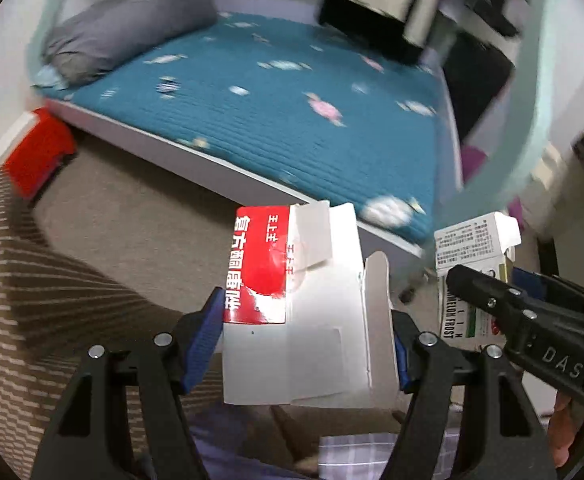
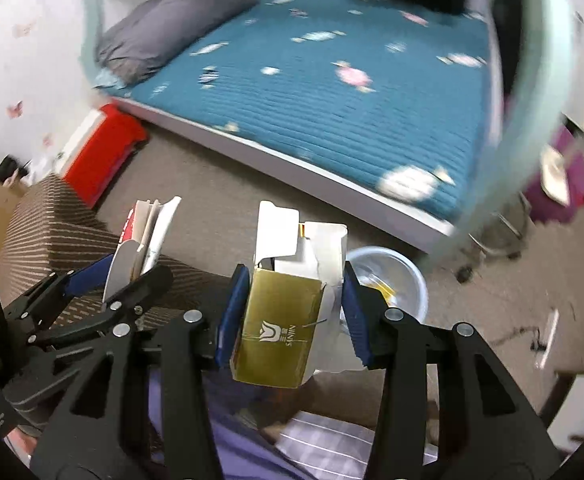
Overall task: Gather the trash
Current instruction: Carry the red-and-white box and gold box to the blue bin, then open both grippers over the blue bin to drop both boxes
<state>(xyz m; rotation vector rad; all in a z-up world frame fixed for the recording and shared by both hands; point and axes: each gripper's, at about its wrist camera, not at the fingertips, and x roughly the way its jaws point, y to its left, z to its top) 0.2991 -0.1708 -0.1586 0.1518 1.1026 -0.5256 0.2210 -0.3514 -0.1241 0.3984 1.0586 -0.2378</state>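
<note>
In the left wrist view my left gripper (image 1: 306, 312) is shut on a torn red and white carton (image 1: 292, 304), its blue pads pressed on both sides of it. The right gripper (image 1: 492, 300) shows at the right of that view, holding a white and green box (image 1: 464, 264). In the right wrist view my right gripper (image 2: 292, 312) is shut on a gold and white box (image 2: 284, 332) with its top flaps torn open. The left gripper (image 2: 120, 284) sits to its left with the red and white carton (image 2: 148, 232) in it. A pale round bin (image 2: 392, 280) lies on the floor just beyond the gold box.
A bed with a teal quilted cover (image 2: 332, 80) and a grey pillow (image 2: 172, 20) fills the far side. A red box (image 2: 104, 148) stands by the wall at the left. A brown striped seat (image 1: 32, 280) is close at the left. A purple object (image 2: 560, 176) stands right. The floor is grey carpet (image 1: 132, 216).
</note>
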